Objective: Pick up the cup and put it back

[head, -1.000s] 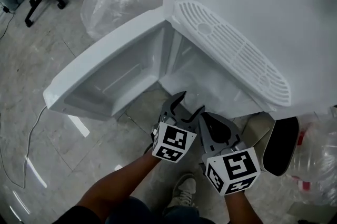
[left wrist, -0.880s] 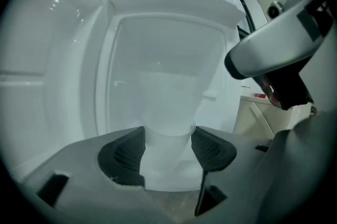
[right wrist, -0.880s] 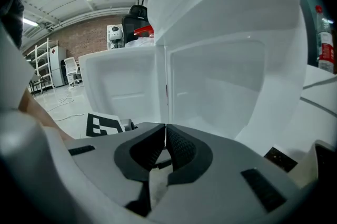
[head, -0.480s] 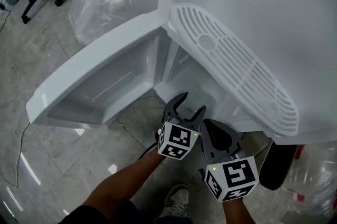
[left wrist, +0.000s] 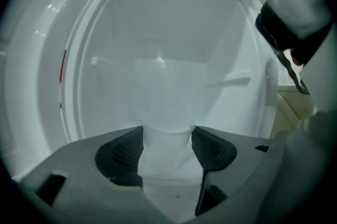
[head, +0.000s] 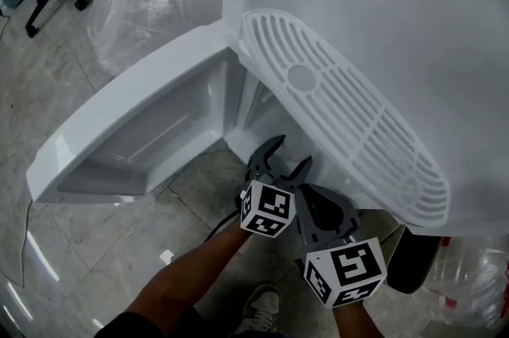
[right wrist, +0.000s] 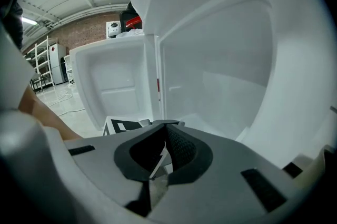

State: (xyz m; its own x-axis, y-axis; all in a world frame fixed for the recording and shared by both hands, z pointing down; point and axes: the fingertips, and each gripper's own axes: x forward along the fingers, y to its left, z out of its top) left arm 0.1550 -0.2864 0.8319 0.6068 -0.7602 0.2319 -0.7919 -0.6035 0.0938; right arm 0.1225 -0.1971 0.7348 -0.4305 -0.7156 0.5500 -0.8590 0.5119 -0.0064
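— What's inside that white cabinet (left wrist: 174, 17)?

— One cup (left wrist: 168, 91), nothing else that I can see. It's thin, cloudy plastic, tapered, and it sits at the centre of the left gripper view, in front of the smooth, rounded back wall.

— And the left gripper (left wrist: 167, 149)?

— Its two dark ribbed pads lie against the cup's narrow end, one on each side, with a cup-wide gap between them. In the head view that gripper (head: 282, 157) is at lower centre, reaching into the cabinet mouth. The cup itself I can't pick out there.

— The right gripper (right wrist: 164, 152)?

— Pinched almost together, only a sliver of light between the pads, and holding nothing. It sits just beside the left one, lower right of it (head: 308, 189).

— The rest of the unit?

— Glossy white plastic. The door (head: 119, 130) swings wide toward the left of the frame, moulded hollow inside. A slotted oval grille (head: 342, 114) runs across the middle right. Clear crinkled water bottles (head: 143, 2) stand at upper left on grey marbled floor tiles (head: 48, 74).
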